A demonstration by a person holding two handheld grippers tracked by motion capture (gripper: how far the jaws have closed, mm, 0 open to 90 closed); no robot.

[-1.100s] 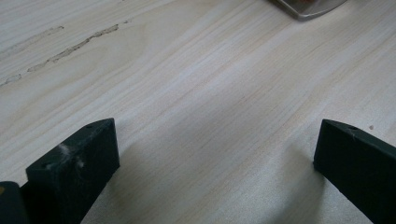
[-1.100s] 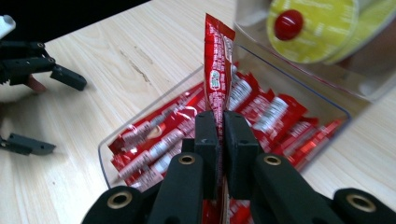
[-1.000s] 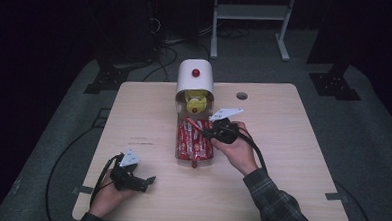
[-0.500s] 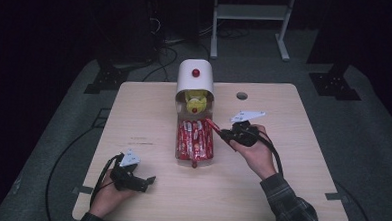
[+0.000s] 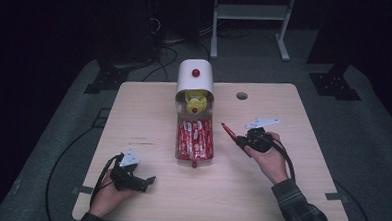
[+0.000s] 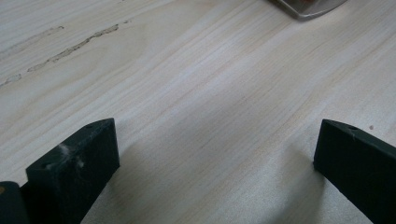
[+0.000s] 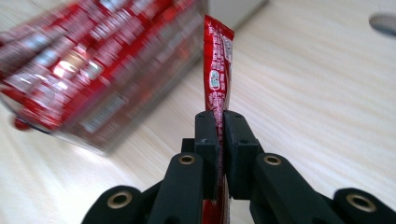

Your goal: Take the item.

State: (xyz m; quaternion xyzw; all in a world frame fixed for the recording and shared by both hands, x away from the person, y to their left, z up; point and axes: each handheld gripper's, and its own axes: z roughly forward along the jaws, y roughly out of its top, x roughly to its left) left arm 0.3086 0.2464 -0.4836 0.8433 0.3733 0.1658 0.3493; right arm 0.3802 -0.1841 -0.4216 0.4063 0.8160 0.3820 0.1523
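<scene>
A clear tray [image 5: 178, 149] full of red sachets [image 5: 195, 138] lies mid-table, under a white dispenser [image 5: 195, 79] with a red knob. My right gripper [image 5: 237, 140] is to the right of the tray, shut on one red sachet [image 5: 229, 132] that sticks out toward the tray. In the right gripper view the sachet [image 7: 217, 70] stands edge-on, pinched between the jaws [image 7: 220, 135], with the tray of sachets [image 7: 88, 60] blurred at left. My left gripper [image 5: 150, 181] rests near the table's front left; its jaws stand wide apart over bare wood [image 6: 210, 116] with nothing between them.
A round cable hole [image 5: 241, 96] sits in the table's far right part. Bare tabletop [image 5: 302, 145] stretches right of the right hand and between the left gripper and the tray. A corner of the tray [image 6: 308, 5] shows at the top of the left gripper view.
My right gripper has pulled away from the tray to the right and toward the person, carrying one red sachet. The left gripper has stayed put.
</scene>
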